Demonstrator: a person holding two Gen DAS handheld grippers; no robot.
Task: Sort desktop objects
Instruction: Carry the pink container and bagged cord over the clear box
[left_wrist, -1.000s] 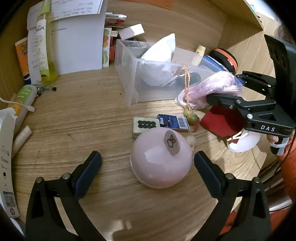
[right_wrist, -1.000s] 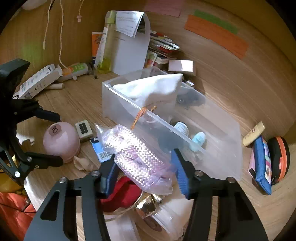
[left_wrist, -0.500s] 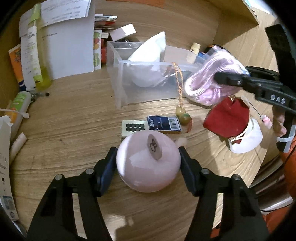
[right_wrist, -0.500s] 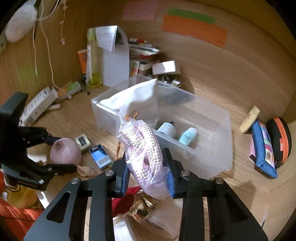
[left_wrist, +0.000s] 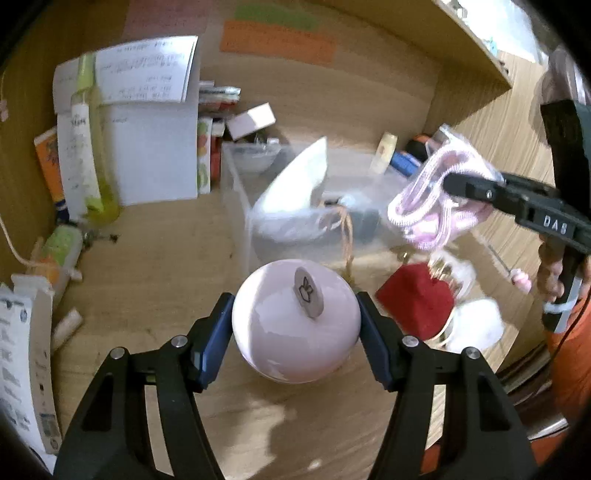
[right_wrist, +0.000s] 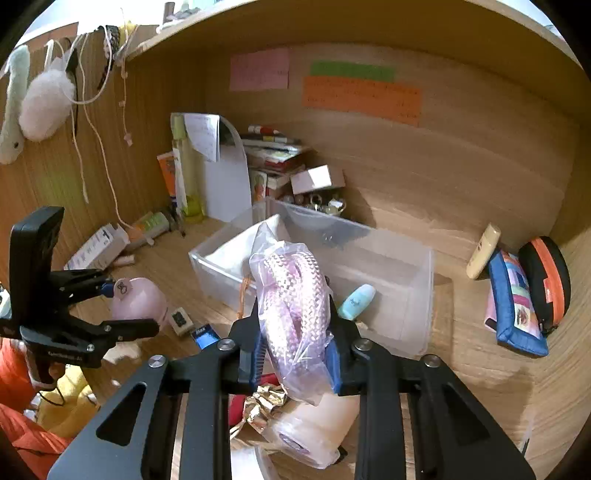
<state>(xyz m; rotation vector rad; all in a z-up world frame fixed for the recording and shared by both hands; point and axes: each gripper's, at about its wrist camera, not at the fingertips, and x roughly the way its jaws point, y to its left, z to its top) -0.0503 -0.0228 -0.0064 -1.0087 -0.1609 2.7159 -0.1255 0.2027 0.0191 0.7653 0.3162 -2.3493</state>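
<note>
Since 1 second ago both claws closed and lifted: left claw (left_wrist: 295, 325) holds pink ball (left_wrist: 295, 321), right claw (right_wrist: 293, 349) has just been closing on bagged rope (right_wrist: 295, 295), clear bin (right_wrist: 413, 273) at 12 o'clock.

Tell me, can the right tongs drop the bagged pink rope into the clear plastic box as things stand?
Probably yes: the right tongs grip the bagged pink rope before the open-topped clear plastic box.

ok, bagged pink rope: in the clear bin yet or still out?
Out. The bagged pink rope is clamped in the right gripper, in front of the clear bin.
</note>
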